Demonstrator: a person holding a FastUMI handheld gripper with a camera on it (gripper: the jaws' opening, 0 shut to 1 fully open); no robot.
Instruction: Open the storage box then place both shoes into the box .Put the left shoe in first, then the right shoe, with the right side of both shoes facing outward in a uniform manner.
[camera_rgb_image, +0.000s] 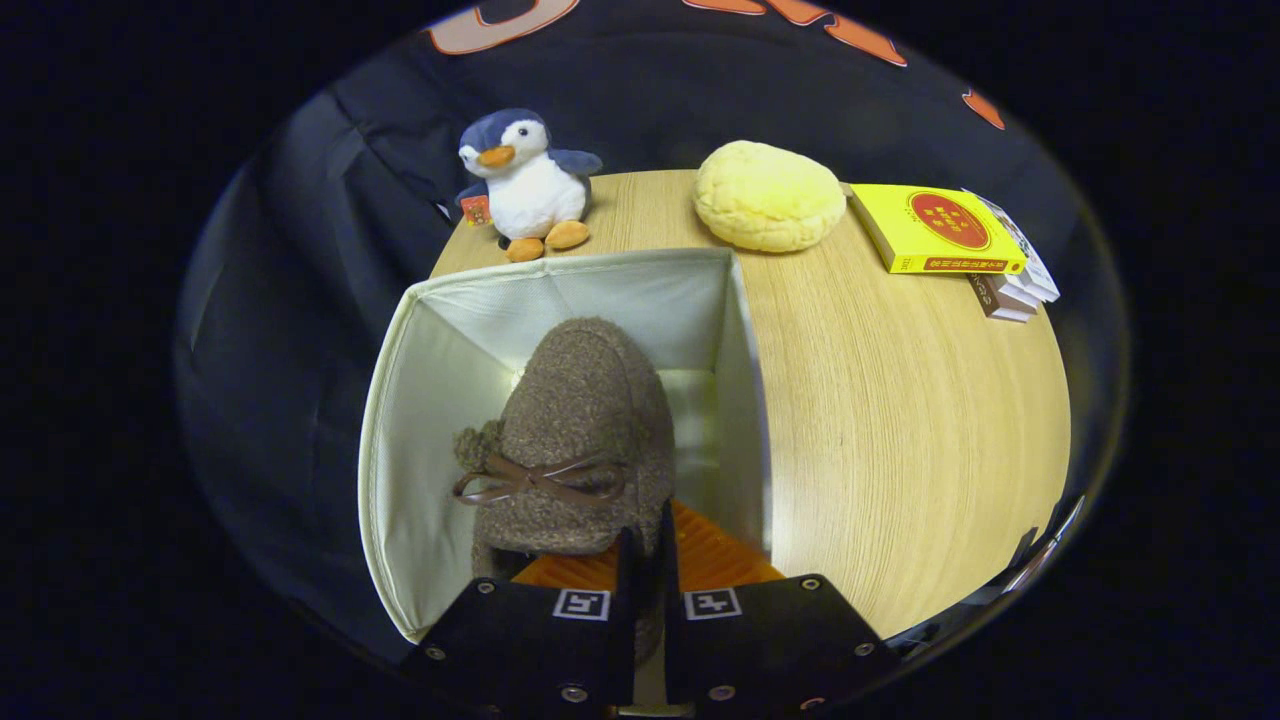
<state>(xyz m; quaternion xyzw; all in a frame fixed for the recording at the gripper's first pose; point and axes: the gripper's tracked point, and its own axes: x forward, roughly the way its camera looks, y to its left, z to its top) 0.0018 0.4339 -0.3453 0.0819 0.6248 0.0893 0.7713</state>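
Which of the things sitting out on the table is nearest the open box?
The toy penguin, right behind the storage box; bun-shaped cushion and books lie farther off. The gripper pinches the brown shoe.

The shoe (585, 430) looks like nubbly, fleecy cloth, matt and rough, with a smooth, slightly shiny cord bow across its top. The storage box (400, 420) has walls of fine woven fabric, matt. The table (900, 400) shows a smooth wood-grain finish with a soft sheen. The penguin toy (525, 185) is plush. The book (935, 230) has a glossy paper cover.
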